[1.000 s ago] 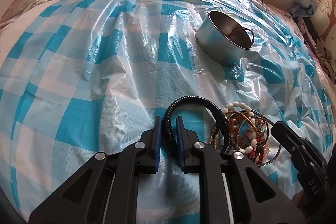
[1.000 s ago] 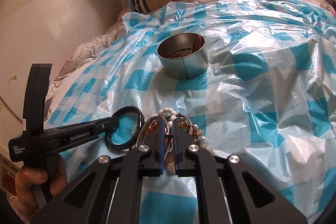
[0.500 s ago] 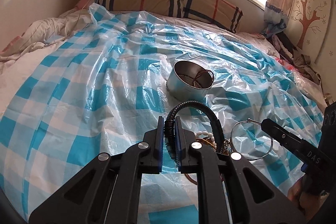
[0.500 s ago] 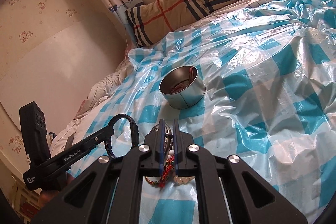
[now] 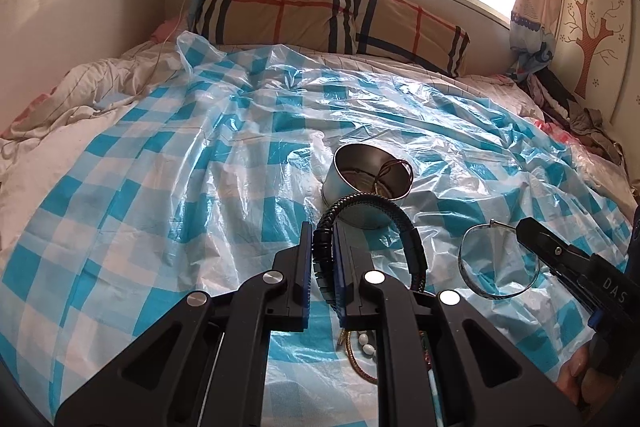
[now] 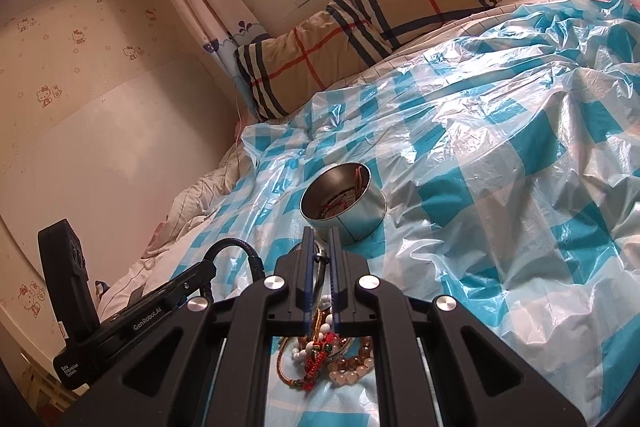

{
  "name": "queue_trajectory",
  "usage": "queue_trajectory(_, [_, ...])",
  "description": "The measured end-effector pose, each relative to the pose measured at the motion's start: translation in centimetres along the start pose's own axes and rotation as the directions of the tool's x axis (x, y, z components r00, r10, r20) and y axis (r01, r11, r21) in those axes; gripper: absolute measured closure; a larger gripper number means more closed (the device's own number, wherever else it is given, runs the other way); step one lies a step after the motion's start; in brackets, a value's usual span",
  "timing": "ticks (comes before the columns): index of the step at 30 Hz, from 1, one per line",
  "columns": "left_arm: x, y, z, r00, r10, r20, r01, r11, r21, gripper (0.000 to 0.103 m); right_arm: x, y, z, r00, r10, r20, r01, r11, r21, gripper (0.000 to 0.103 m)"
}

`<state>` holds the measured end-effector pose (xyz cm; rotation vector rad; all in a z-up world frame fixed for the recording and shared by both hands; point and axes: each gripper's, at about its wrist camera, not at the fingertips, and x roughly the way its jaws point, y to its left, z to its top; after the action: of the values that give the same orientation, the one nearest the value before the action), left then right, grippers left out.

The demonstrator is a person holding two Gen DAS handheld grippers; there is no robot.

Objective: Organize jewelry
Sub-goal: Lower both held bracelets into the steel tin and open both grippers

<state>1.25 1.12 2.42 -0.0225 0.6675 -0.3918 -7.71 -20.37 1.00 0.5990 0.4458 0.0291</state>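
The left gripper (image 5: 322, 247) is being kept nearly closed, its blue-lined fingers (image 5: 306, 259) pressing on a black braided bracelet (image 5: 412, 239), which is being held up in an arch in the lower centre of the left wrist view, in front of the metal tin (image 5: 360, 187). The right gripper (image 6: 320, 251) is likewise being kept almost shut on a thin silver bangle (image 5: 496, 263); in the left wrist view the bangle is seen hanging from that gripper's tip at the right of the frame, clear of the blue checked plastic sheet (image 5: 168, 187). In the right wrist view only a short arc of the bangle is showing between the pads.

The tin is standing upright on the sheet in the middle of both views, with some cords and bands lying inside; they are too small to be told apart. The remaining jewelry pile (image 6: 328, 355) of beads, a red cord and a gold chain is being largely covered by the gripper bodies at the bottom of each frame. A hand (image 5: 576, 375) is cut off at the lower right edge of the left wrist view.
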Motion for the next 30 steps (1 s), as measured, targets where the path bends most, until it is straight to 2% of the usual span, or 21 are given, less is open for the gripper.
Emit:
queue_trajectory(13, [2.4,-2.7,2.4,0.999,-0.032,0.041,0.032,0.999,0.016,0.094,2.6,-0.3,3.4,0.996,-0.012,0.092,0.01,1.0,0.016,0.095])
queue_trajectory(23, [4.5,-3.4,3.6,0.999,-0.039,0.038,0.039,0.999,0.007,0.094,4.5,-0.5,4.8,0.992,-0.028,0.124,0.025,0.999,0.029,0.095])
queue_trajectory(30, [7.6,-3.7,4.6,0.999,-0.036,0.008,0.037,0.999,-0.01,0.094,6.9,-0.2,5.8,0.989,-0.062,0.134,0.062,0.998,0.004,0.095])
